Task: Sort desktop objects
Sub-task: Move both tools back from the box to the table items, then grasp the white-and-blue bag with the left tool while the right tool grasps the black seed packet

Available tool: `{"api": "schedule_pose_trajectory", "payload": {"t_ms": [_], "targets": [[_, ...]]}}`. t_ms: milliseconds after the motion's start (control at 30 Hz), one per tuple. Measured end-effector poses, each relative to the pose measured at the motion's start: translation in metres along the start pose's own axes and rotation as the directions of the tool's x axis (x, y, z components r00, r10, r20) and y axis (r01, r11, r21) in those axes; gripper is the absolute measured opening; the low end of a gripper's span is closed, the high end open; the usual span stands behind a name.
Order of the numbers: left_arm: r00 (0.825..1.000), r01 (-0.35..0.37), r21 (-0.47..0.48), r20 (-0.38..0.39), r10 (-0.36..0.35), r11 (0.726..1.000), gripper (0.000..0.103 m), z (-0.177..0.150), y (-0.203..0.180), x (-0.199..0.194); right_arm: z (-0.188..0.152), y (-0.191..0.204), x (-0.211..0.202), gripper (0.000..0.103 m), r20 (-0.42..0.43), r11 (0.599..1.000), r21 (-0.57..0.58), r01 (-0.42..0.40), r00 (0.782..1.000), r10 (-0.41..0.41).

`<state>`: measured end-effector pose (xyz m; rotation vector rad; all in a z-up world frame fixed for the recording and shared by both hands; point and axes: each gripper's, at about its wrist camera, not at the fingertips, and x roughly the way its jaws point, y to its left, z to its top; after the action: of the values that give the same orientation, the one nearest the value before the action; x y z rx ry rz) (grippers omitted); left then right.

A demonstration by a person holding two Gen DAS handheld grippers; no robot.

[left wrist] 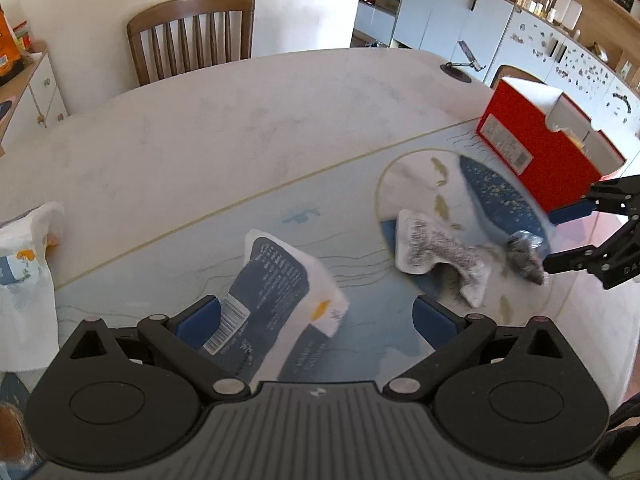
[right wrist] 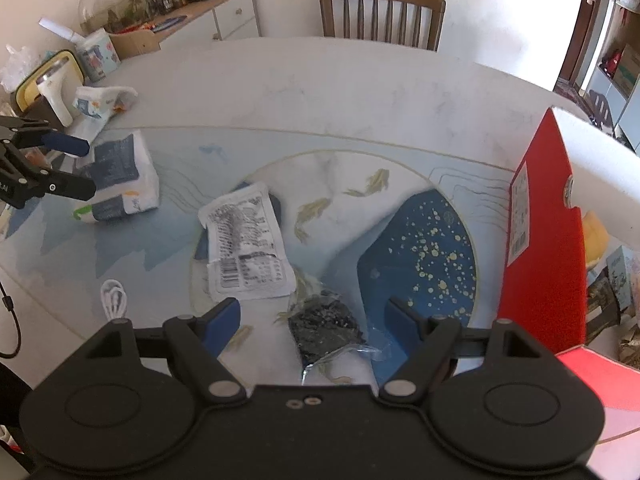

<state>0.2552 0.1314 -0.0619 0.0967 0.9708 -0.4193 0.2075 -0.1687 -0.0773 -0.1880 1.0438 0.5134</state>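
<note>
Blue pads tip both our grippers, which hang over a pale worktop covered by a blue and white mat printed with fish. The left gripper has its jaws spread wide around a dark blue and white tissue pack; the pack lies between the pads, but we cannot tell whether either pad touches it. The right gripper also has wide jaws, with nothing held; a clear bag of dark bits lies on the mat between its pads. Just beyond that bag lies a flat white printed packet. A red box stands at the right edge of the mat, its lid open. A white coiled cable rests near the mat's front left edge. Another white pack lies further back on the left, near a white bottle. A wooden chair stands behind the worktop.
</note>
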Motion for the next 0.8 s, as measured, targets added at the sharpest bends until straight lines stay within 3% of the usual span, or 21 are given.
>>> {"api": "schedule_pose_trajectory", "payload": {"t_ms": [333,600,800], "targets": [[0.999,0.026,0.069,0.033,-0.028,0.997,0.103,0.013,0.010,-0.001,0.000,-0.004,0.022,0.079,-0.047,1.000,-0.009,-0.012,0.999,0.012],[0.995,0.067,0.106,-0.076,-0.059,0.992,0.103,0.001,0.020,0.030,0.000,-0.002,0.032,0.079,-0.073,0.998,-0.044,-0.037,0.997,0.034],[0.993,0.062,0.080,-0.108,-0.053,0.995,0.103,-0.011,0.023,0.045,-0.004,-0.006,0.041,0.079,-0.095,0.999,-0.043,-0.028,0.995,0.024]]}}
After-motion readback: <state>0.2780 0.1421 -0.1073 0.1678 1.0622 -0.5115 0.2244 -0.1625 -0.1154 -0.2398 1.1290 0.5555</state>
